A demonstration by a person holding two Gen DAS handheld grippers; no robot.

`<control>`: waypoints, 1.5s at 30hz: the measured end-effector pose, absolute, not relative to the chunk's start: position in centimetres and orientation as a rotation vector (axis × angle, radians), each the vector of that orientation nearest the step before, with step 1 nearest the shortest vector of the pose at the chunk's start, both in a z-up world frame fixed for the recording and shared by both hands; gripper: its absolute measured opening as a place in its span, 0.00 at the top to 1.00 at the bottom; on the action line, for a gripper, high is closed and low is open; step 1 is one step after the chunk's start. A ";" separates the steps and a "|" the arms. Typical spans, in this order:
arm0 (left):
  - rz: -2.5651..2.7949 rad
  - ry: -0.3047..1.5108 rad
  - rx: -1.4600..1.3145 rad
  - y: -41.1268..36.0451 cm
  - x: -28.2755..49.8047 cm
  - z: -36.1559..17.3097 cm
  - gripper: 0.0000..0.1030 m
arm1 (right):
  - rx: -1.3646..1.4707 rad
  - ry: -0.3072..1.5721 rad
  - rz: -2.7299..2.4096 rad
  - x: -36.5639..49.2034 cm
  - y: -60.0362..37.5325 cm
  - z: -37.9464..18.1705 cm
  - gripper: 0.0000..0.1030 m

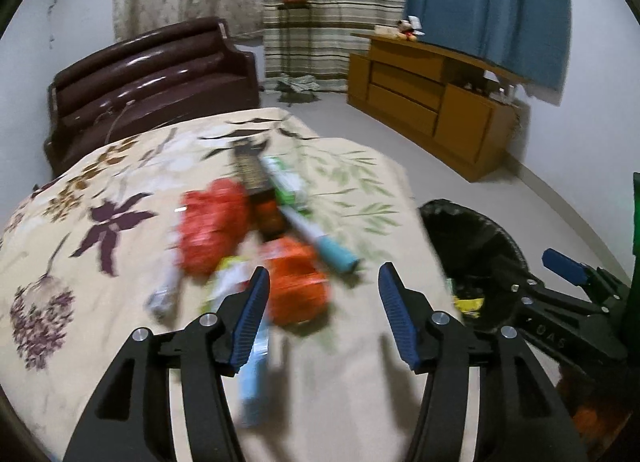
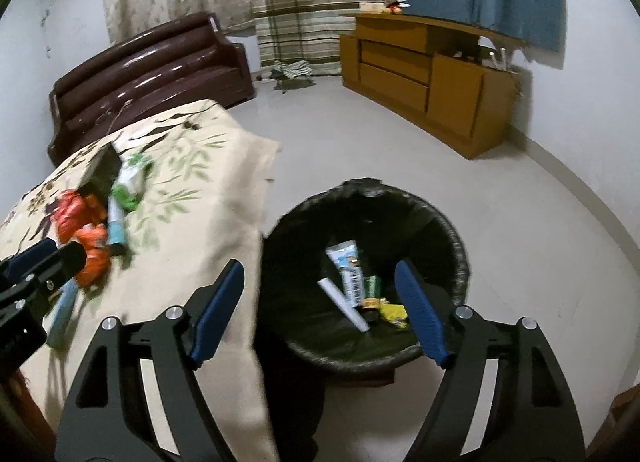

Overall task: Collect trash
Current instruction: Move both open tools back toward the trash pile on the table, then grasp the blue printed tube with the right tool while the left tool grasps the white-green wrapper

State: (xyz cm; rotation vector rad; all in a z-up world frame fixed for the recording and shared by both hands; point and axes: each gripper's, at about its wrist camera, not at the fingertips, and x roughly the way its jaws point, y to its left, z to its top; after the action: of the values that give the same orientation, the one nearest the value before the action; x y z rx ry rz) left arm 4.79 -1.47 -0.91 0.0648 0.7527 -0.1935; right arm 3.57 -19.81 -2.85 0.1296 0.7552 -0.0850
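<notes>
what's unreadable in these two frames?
- Left wrist view: trash pile on the table is motion-blurred; item types unclear.
- Left wrist view: trash bin is partly hidden by the right hand-held gripper, whose fingertips overlap, so its opening is unreadable there.
- Right wrist view: left hand-held gripper cut off by left edge.
- Right wrist view: print on the tube too small.

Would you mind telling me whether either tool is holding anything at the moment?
Nothing is held: the left tool is open above the trash; the right tool is open over the bin.
</notes>
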 end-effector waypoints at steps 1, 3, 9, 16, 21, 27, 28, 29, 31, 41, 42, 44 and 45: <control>-0.179 0.752 0.061 -0.7 4.7 -0.9 0.46 | 0.133 0.754 -0.077 3.5 -19.4 -2.7 0.26; -0.156 0.754 0.053 0.8 4.4 -0.9 0.45 | 0.131 0.757 -0.053 3.3 -18.2 -2.5 0.26; -0.082 0.760 0.009 5.3 3.4 -1.0 0.45 | 0.082 0.770 0.000 2.9 -14.3 -2.0 0.26; -0.026 0.751 -0.007 9.1 2.1 -1.3 0.45 | 0.044 0.788 0.052 2.5 -9.7 -1.5 0.28; 0.003 0.745 -0.021 11.7 1.5 -1.4 0.45 | 0.007 0.807 0.093 2.2 -6.3 -1.6 0.37; 0.030 0.743 -0.036 14.0 0.8 -1.6 0.45 | -0.037 0.829 0.144 2.1 -2.7 -2.1 0.44; 0.031 0.743 -0.040 14.3 0.8 -1.7 0.46 | -0.041 0.832 0.152 2.2 -2.2 -2.1 0.45; 0.032 0.743 -0.045 14.6 0.8 -1.7 0.46 | -0.044 0.835 0.156 2.2 -1.8 -2.2 0.46; 0.033 0.744 -0.052 15.0 0.7 -1.8 0.45 | -0.053 0.843 0.165 2.4 -1.0 -2.3 0.47; 0.000 0.757 -0.076 15.0 0.9 -2.3 0.45 | -0.083 0.882 0.174 2.8 0.4 -3.5 0.83; -0.002 0.759 -0.077 15.0 0.9 -2.3 0.45 | -0.084 0.882 0.177 2.8 0.5 -3.5 0.84; -0.006 0.761 -0.079 14.9 0.9 -2.3 0.45 | -0.087 0.880 0.186 2.6 0.7 -3.5 0.84; -0.008 0.760 -0.078 14.8 0.8 -2.3 0.45 | -0.089 0.876 0.188 2.6 0.7 -3.4 0.84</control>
State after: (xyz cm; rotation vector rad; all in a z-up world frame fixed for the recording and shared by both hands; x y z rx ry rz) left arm 0.83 14.76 -2.30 -0.0780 0.7599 -0.0077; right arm 2.55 0.70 -3.44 -0.0886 0.8764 0.1885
